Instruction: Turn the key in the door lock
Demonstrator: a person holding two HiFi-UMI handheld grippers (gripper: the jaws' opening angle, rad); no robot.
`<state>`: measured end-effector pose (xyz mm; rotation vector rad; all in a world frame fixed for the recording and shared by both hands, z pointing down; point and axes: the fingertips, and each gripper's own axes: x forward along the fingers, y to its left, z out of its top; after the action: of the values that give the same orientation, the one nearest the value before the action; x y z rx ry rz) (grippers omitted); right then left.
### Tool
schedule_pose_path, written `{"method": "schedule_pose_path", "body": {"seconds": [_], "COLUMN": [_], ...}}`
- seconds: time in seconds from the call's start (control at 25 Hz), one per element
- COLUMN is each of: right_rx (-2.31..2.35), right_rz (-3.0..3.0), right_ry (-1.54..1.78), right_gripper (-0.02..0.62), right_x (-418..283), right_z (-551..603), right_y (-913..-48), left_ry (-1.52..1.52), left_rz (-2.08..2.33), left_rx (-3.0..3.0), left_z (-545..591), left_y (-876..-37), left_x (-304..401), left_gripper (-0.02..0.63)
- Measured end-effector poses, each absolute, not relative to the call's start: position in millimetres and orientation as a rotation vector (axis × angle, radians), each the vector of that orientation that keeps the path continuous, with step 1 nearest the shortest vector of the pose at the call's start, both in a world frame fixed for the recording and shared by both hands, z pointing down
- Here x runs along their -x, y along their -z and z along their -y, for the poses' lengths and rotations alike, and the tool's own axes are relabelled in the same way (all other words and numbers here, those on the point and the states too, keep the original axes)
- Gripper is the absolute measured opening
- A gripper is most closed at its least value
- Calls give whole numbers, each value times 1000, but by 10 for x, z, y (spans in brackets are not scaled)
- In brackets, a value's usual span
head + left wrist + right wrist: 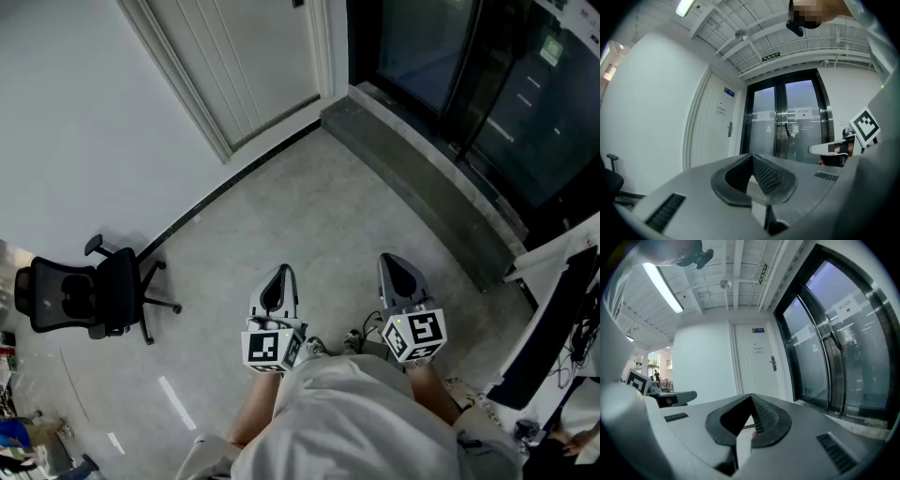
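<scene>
Left gripper (pixel 278 277) and right gripper (pixel 394 267) are side by side above the grey concrete floor (pixel 309 216), both pointing toward the room corner. Each pair of jaws is closed tip to tip with nothing between them. The door lock (pixel 773 363) sits on the white door (pixel 248 66), well apart from both grippers. A key there is too small to make out. Dark glass double doors (pixel 450 56) stand right of it, behind a raised concrete sill (pixel 422 169). A black office chair (pixel 84 298) stands by the white wall (pixel 84 122), at left.

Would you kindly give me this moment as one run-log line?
left claw: shut, empty | right claw: shut, empty | white door: closed, some way ahead | door handle: untouched | key: not discernible
</scene>
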<state>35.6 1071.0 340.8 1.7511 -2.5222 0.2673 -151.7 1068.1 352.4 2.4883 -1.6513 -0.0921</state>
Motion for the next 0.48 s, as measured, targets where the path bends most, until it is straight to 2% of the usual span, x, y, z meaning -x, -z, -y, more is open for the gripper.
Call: {"method": "schedule_pose_path", "body": {"seconds": [0.48], "right_rx": [-1725], "right_rz": [2537], "right_ry": [-254], "right_gripper": [-3], "right_x": [92], "right_z": [-10775], "right_y": [-3416], "left_ry": [104], "left_rz": [1658], "left_rx": [-2492], "left_z": [-10745], "left_y": [-3538], "left_x": [1884], "left_gripper": [9]}}
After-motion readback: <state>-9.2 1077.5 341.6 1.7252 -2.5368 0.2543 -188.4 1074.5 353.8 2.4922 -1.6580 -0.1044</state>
